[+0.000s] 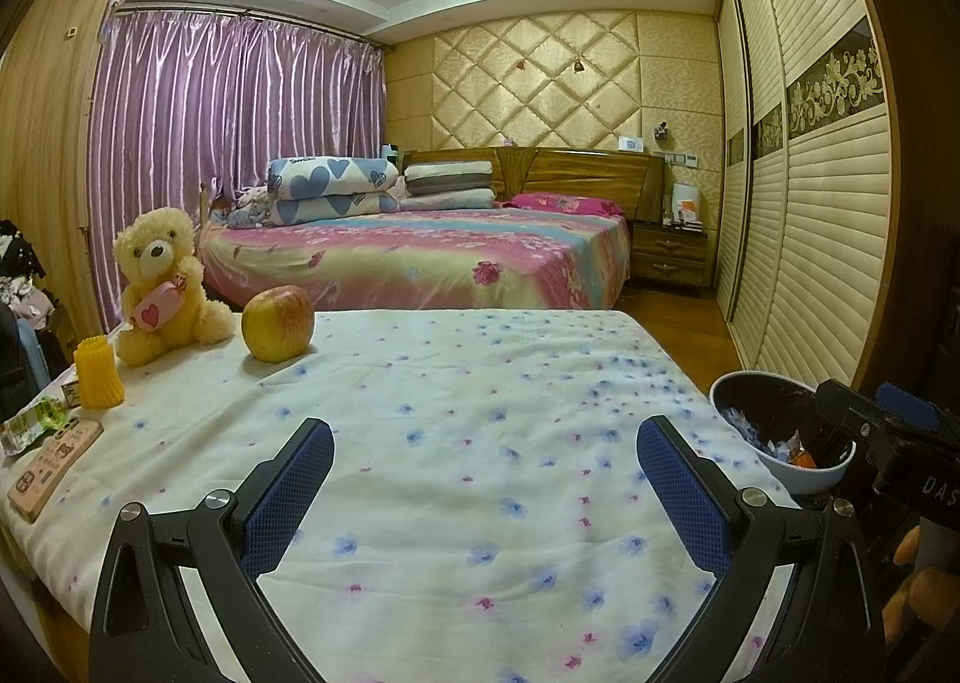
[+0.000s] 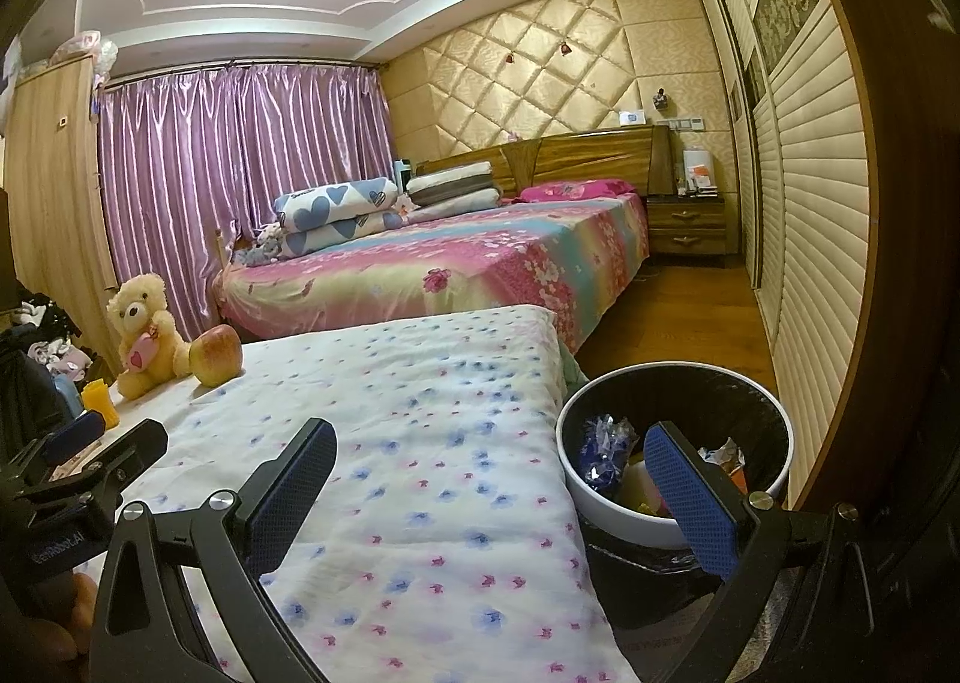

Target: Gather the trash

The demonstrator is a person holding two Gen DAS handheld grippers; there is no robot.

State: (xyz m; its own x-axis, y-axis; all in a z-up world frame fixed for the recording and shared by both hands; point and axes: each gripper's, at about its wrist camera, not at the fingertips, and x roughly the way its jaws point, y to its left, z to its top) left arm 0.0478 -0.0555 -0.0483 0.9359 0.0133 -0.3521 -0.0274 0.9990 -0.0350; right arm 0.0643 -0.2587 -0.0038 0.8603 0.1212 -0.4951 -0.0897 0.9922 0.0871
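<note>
Hovering released over floral cloth-covered bench (image 1: pixel 480 443): left hand-held gripper (image 1: pixel 483 488), right hand-held gripper (image 2: pixel 489 494), both empty. Crumpled green wrapper (image 1: pixel 33 425) far left, nearer left one; white round trash bin (image 2: pixel 606 515) right.

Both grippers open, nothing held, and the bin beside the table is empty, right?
Not quite: the bin is not empty. The right wrist view shows crumpled wrappers and scraps already inside it. The rest holds: the left gripper and the right gripper are both open and hold nothing.
</note>
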